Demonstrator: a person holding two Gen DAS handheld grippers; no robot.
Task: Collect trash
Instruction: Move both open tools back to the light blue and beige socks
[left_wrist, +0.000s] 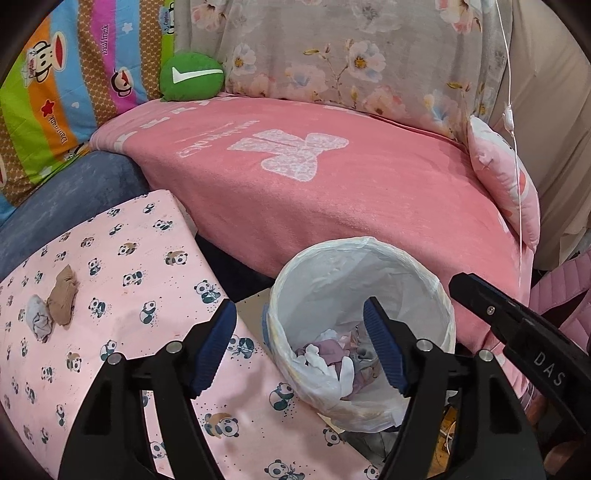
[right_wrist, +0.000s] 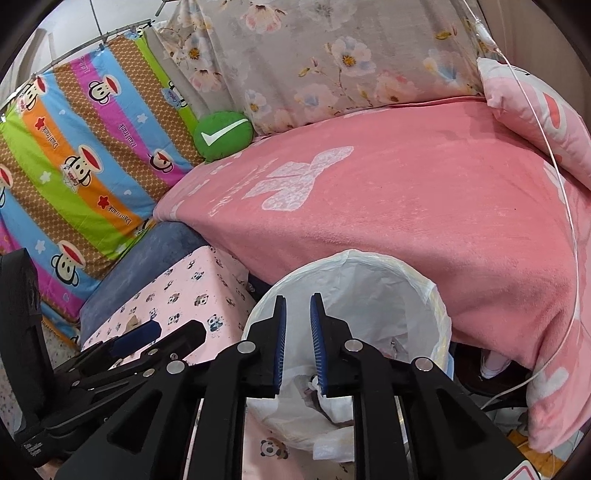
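A bin lined with a white bag (left_wrist: 417, 273) stands beside the panda-print surface (left_wrist: 147, 251) and holds several crumpled scraps (left_wrist: 332, 360). My left gripper (left_wrist: 300, 345) is open and empty, its right finger over the bin's mouth. Two crumpled pieces lie on the panda surface at the left: a tan one (left_wrist: 63, 293) and a grey-white one (left_wrist: 38, 321). My right gripper (right_wrist: 297, 345) hovers over the bin (right_wrist: 388, 291), its jaws nearly closed with a narrow gap and nothing between them. It shows at the right edge of the left wrist view (left_wrist: 517, 325). The left gripper (right_wrist: 147, 339) shows at lower left.
A pink blanket (left_wrist: 332, 192) covers the bed behind the bin. A green cushion (left_wrist: 191, 77), a striped cartoon cushion (left_wrist: 62, 92), a floral pillow (left_wrist: 351, 55) and a pink pillow (left_wrist: 506, 177) line the back. A thin white cord (left_wrist: 515, 147) hangs at the right.
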